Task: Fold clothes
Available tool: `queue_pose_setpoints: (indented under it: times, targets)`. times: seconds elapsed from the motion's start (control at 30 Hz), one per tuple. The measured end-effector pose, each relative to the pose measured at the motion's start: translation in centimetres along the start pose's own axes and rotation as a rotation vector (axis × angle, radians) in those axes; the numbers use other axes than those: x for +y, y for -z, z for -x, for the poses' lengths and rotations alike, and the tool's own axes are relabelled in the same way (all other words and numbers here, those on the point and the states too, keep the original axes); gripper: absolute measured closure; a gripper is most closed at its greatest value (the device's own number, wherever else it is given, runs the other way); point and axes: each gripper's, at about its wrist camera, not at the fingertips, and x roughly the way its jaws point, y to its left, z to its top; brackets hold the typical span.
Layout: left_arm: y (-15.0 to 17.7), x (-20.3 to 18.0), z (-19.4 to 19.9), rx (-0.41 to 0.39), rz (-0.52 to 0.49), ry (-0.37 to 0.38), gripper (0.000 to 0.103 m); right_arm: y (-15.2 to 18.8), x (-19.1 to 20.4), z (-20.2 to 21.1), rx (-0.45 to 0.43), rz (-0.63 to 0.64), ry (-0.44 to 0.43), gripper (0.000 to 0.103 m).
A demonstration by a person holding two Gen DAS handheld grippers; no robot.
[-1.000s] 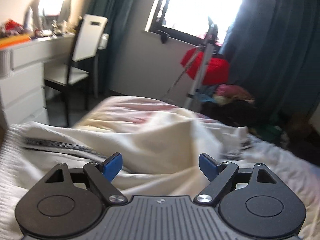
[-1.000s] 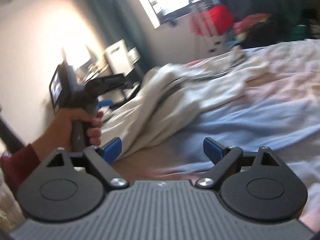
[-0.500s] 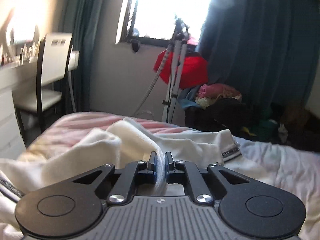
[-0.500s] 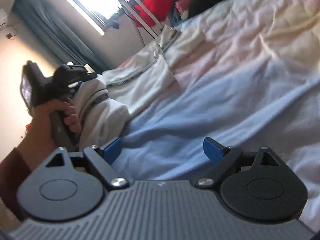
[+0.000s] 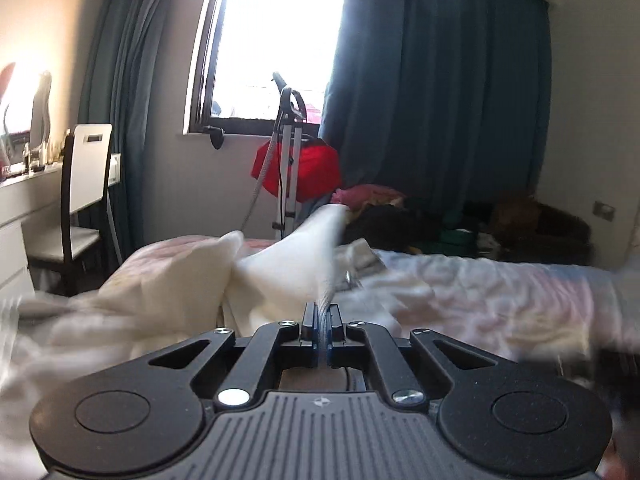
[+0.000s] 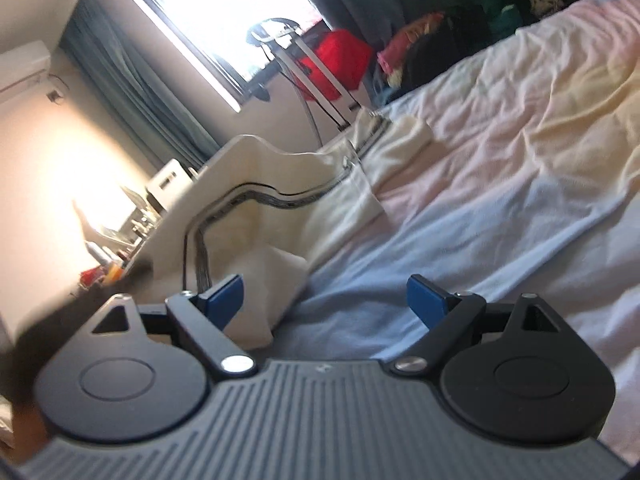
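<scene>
A cream white garment [image 5: 288, 268] with a dark zipper line [image 6: 256, 196] lies bunched on the bed. My left gripper [image 5: 322, 320] is shut on a ribbed edge of this garment and holds it raised off the bed, so the cloth rises in a peak ahead of the fingers. In the right wrist view the garment [image 6: 280, 208] spreads over the left part of the bed. My right gripper [image 6: 324, 300] is open just above the bedsheet, its left blue pad [image 6: 226, 294] next to a folded corner of the garment, nothing between the pads.
The bed [image 6: 500, 152] has a crumpled pastel sheet, wide and bare to the right. Beyond its far edge stand a garment steamer with a red bag [image 5: 296, 160], a clothes pile [image 5: 400, 208], dark curtains and a window. A chair [image 5: 86, 184] and dresser stand left.
My left gripper went from open to shut on the garment's edge and has lifted it. My right gripper stayed open and drew in close to the garment's near corner.
</scene>
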Motion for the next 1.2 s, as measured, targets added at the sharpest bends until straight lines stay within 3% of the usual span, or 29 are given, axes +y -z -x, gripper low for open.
queue_pose_setpoints:
  times: [0.17, 0.33, 0.43, 0.63, 0.97, 1.07, 1.2]
  targets:
    - [4.4, -1.3, 2.3, 0.075, 0.019, 0.025, 0.099, 0.9, 0.3, 1.3, -0.013, -0.031, -0.043, 0.012]
    - [5.1, -1.9, 2.5, 0.076, 0.034, 0.025, 0.099, 2.2, -0.6, 1.2, 0.010, -0.112, -0.096, 0.012]
    - [5.0, -0.7, 2.9, 0.059, 0.081, 0.039, 0.099, 2.0, -0.8, 0.4, 0.027, -0.138, -0.111, 0.024]
    - [5.4, 0.7, 3.7, 0.029, 0.206, 0.023, 0.099, -0.6, -0.6, -3.6, 0.047, -0.199, -0.143, 0.032]
    - [4.9, 5.3, 4.7, -0.106, 0.417, -0.009, 0.099, -8.0, -0.1, -18.3, 0.057, -0.105, 0.024, 0.033]
    - [5.6, 7.3, 2.8, -0.056, 0.526, 0.024, 0.099, -9.8, 0.8, -23.6, 0.079, -0.063, 0.063, 0.033]
    - [6.8, 8.9, 0.6, -0.003, 0.547, -0.005, 0.099, -11.3, 1.8, -29.4, 0.054, 0.030, 0.148, 0.033]
